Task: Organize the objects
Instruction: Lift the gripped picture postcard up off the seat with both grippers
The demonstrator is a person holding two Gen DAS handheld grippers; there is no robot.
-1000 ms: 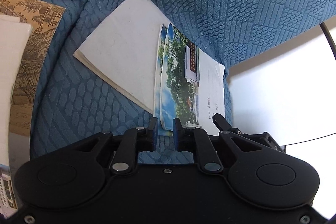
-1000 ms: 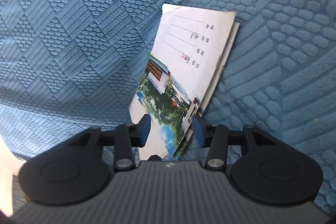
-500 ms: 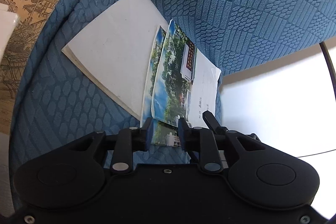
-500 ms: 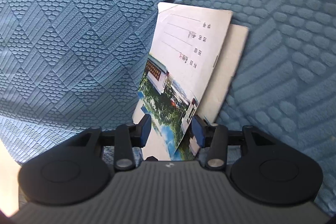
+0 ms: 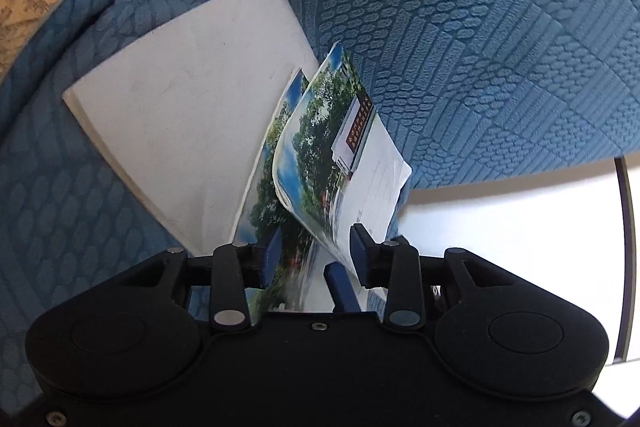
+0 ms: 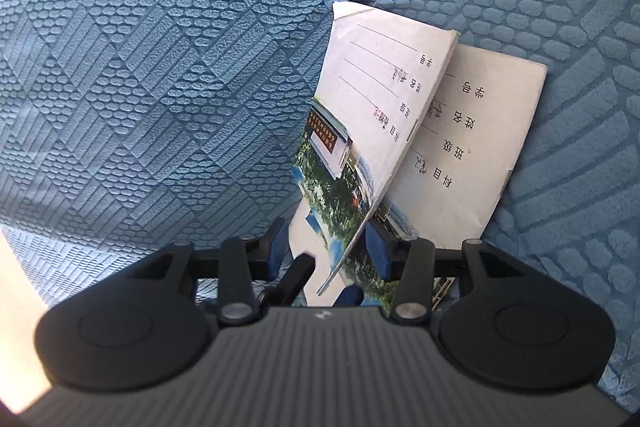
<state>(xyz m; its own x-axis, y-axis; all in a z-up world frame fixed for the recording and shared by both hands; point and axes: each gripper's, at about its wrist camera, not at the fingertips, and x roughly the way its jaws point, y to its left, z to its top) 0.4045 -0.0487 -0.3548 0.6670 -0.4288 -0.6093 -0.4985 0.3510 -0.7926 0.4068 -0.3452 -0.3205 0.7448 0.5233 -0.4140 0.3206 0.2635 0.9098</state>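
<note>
**Ana:** On the blue textured sofa (image 5: pixel 480 27), where are the notebooks?

**Ben:** From the left wrist view, a plain white booklet (image 5: pixel 192 131) lies flat at ten o'clock. Two photo-cover exercise books lean together at centre; the upper exercise book (image 6: pixel 368 131) overlaps the lower exercise book (image 6: pixel 472 155), toward two o'clock in the right view.

**Ana:** And the tongs?

**Ben:** The left gripper (image 5: pixel 316 255) has just been opening, jaws spread, covers between them but unpinched. The right gripper (image 6: pixel 330 247) is part spread around the upper book's corner; whether it pinches, I cannot tell.

**Ana:** The step?

**Ben:** Probably squaring the pile; next calls for nudging edges flush.
</note>
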